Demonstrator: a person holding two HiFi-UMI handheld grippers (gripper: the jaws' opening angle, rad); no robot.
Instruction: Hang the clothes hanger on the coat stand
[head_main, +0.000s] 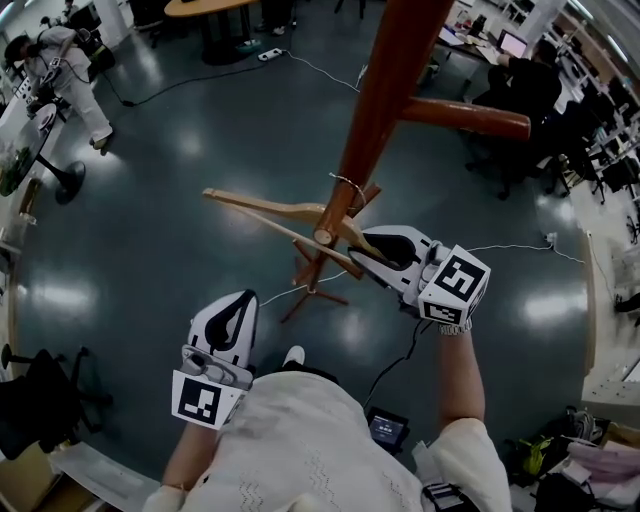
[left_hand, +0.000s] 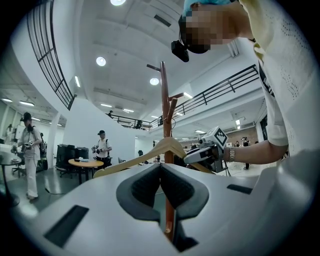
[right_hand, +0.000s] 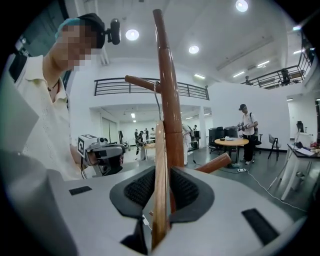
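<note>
Your right gripper is clamped on one arm of the wooden hanger, its pads pressing the wood from both sides. It holds the hanger just beside the pole of the brown stand, on the side near you. The hanger's other arm reaches out to the left over the dark floor. Its wire hook runs up alongside the pole toward a peg; whether it rests on that peg cannot be told. Your left gripper sits nearer you and further left, well apart from hanger and stand, jaws together with nothing between them
</note>
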